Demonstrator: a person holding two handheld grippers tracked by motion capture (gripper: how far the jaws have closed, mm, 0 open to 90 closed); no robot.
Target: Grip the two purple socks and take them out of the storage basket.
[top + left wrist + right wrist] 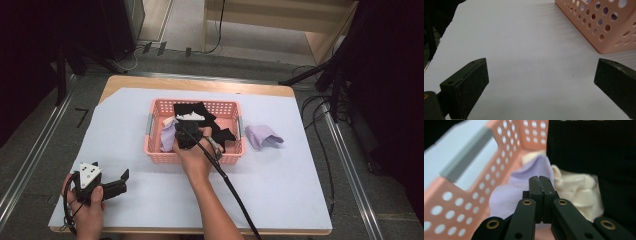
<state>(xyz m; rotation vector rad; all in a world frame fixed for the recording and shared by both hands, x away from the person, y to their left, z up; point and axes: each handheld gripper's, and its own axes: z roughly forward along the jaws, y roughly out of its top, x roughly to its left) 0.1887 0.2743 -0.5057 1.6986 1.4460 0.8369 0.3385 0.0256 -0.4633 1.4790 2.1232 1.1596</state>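
High view: the right hand-held gripper (186,136) reaches into one pink basket (233,156) at the tabletop's (280,190) centre, over a lilac cloth (167,137) at its 9 o'clock, while a second lilac cloth (264,136) lies at the basket's 3 o'clock. Left gripper view: the left hand-held gripper (541,82) stands wide and empty, basket corner at 1 o'clock. Right gripper view: the jaws are pressed together with nothing visible between them, the lilac cloth behind their tips, one cream cloth (576,192) at 3 o'clock, one black cloth (591,145) at 1 o'clock.

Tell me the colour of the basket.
Salmon pink basket with round holes; clearest in the left gripper view.
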